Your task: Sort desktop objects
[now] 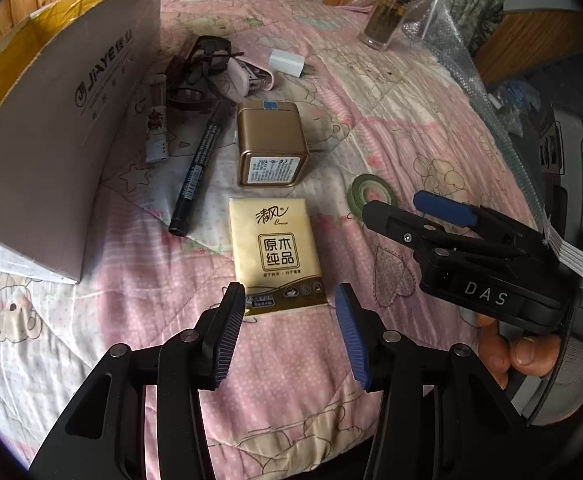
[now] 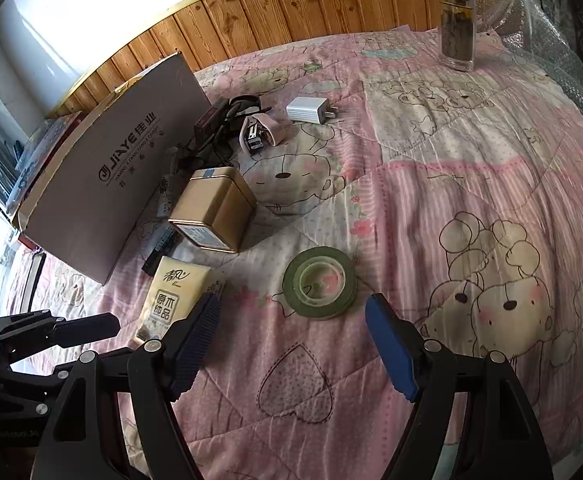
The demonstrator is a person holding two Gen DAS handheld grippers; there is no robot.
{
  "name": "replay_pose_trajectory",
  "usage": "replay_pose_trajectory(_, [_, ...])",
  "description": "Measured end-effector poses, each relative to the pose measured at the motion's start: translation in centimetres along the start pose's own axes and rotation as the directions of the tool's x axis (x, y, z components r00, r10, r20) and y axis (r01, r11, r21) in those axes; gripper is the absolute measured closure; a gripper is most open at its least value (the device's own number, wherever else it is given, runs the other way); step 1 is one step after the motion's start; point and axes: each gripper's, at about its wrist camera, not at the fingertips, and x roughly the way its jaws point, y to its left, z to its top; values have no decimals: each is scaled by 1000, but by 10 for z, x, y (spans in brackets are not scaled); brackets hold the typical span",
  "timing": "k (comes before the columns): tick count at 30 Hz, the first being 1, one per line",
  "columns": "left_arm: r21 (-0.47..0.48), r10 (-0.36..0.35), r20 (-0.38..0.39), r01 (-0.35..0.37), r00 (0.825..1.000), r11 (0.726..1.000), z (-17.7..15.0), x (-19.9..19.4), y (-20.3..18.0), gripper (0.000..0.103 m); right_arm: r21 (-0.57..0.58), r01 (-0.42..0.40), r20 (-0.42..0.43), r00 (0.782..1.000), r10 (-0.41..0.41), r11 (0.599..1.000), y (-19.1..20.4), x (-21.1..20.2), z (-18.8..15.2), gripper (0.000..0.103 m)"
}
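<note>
Tissue pack (image 1: 277, 254) lies flat on the pink quilt (image 1: 411, 128), directly ahead of the left gripper (image 1: 289, 336), whose 2 jaws stand apart with nothing between them, the near end of the pack just beyond the tips. It looks light and soft, a film-wrapped wad that will give under pressure, so a pinch across its narrow sides, near the middle of its length, should hold without much force; the glossy wrapper may slide a little. Just behind it sits a gold tin (image 1: 271, 144) on its side, stiff and smooth, probably slippery on its flat metal faces and best taken across 2 opposite walls. A black marker (image 1: 197, 172) lies beside the tin, rigid and thin, near the open cardboard box (image 1: 71, 128), which is likely where sorted things go. The right gripper (image 2: 291, 344) is also spread wide and empty, hovering over a green tape roll (image 2: 319, 282) that lies flat on the quilt just ahead of its tips; the roll is light and firm, and gripping across its outer rim, or 1 finger through the hole, would suit it. Farther back stand a glass jar (image 2: 457, 20), heavier and breakable, a white charger plug (image 2: 309, 112), and a tangle of dark glasses (image 1: 203, 68) that I cannot sort out clearly.
</note>
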Motion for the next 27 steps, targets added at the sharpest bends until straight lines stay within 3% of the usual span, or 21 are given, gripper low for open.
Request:
replay_pose_trajectory(4, [13,45,10,-45,999,999,13,15,-4,48,-85,19,-23,1000,-21,996,1,20,6,27])
replay_pose_trajectory(6, [20,59,19,-60,998,998,18,19,-5,46,-110,17,-47,999,-22,994,-1,31,7,39])
replay_pose_trajectory(11, [15,127,28,-128,991,992,25,30,-1,42,-177,53,-13,998,-57,983,-1,31,9,52])
replay_pose_trajectory(14, [-62,85,-10,-85,996,994,25,44,17,42,-175,37,-9,999,-39,984,-4,29,9,53])
replay_pose_trajectory(15, [-62,77,28,-75,997,995,24,40,18,42,-179,36,-7,999,-38,983,-3,29,8,53])
replay_pose_trajectory(19, [-45,67,41,-65,997,997,21,40,18,51,-162,23,1,1000,-23,987,-4,25,7,54])
replay_pose_trajectory(27, [2,38,76,-38,996,999,14,14,1,51,-96,-27,32,999,30,995,-1,-3,4,54])
